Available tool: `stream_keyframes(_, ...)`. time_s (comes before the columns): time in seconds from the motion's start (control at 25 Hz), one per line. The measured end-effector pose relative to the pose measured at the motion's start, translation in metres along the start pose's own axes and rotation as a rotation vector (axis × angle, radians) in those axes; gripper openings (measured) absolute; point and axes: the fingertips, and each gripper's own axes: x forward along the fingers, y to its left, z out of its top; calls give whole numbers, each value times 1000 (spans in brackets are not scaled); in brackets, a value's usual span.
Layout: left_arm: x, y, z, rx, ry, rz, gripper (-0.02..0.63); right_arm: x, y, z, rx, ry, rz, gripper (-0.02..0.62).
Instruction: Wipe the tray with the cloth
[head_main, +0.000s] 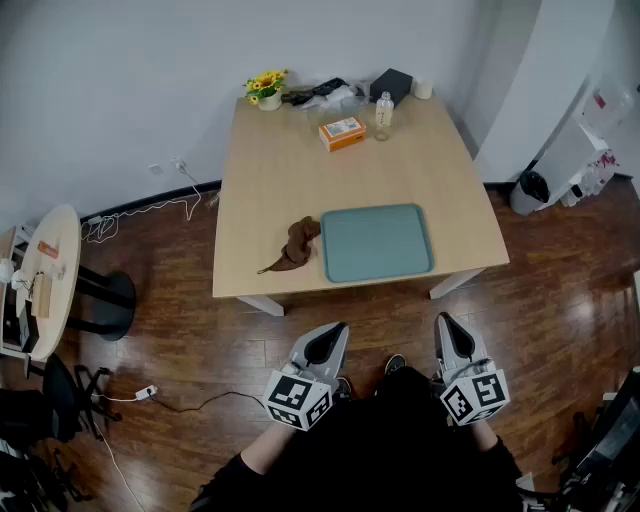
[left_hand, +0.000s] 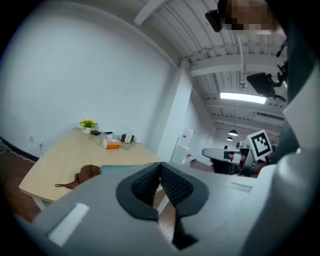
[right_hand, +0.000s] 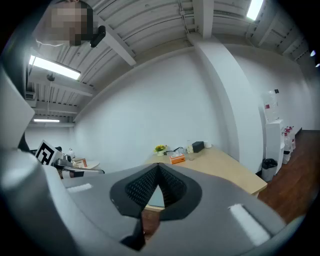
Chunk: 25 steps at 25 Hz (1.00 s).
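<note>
Nearest, left hand-held gripper (head_main: 333, 332) and right hand-held gripper (head_main: 444, 322) pinched shut, empty, well short of the bench (head_main: 280, 170): likely waiting to start. Beyond, open floor (head_main: 200, 330) for stepping in. Cloth (head_main: 297, 243) just left of tray (head_main: 375, 245), both by the near edge, seemingly laid for easy reach; box (head_main: 342, 133) far back, out of the way.

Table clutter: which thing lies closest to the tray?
The brown cloth, crumpled beside the tray at its left edge; the orange box, bottle and flowers stand far back.

Grey left tool (head_main: 337, 328) and right tool (head_main: 442, 320) bear black-and-white marker cubes (head_main: 298, 400).
</note>
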Motion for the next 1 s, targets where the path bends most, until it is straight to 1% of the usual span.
stream_keyframes(0.16, 36, 29, 15, 18, -5, 44, 0, 41, -26, 3, 12, -3, 24, 2)
stream_keyframes(0.28, 68, 52, 35, 39, -18, 104, 0, 84, -53, 11, 34, -7, 63, 2)
stream_keyframes(0.36, 89, 62, 51, 54, -27, 146, 0, 113, -71, 25, 44, -22, 100, 2)
stream_keyframes(0.56, 144, 68, 103, 127, -61, 202, 0, 172, -108, 71, 60, -69, 188, 2)
stream_keyframes(0.64, 158, 76, 113, 127, -68, 235, 0, 189, -117, 78, 67, -64, 214, 2)
stream_keyframes(0.8, 171, 97, 110, 74, -50, 286, 0, 216, -134, 74, 92, -24, 230, 2)
stream_keyframes(0.88, 174, 109, 102, 58, -26, 299, 0, 225, -140, 68, 107, 6, 222, 2)
stream_keyframes(1.0, 180, 133, 90, 53, 11, 307, 0, 245, -156, 56, 88, 57, 189, 2)
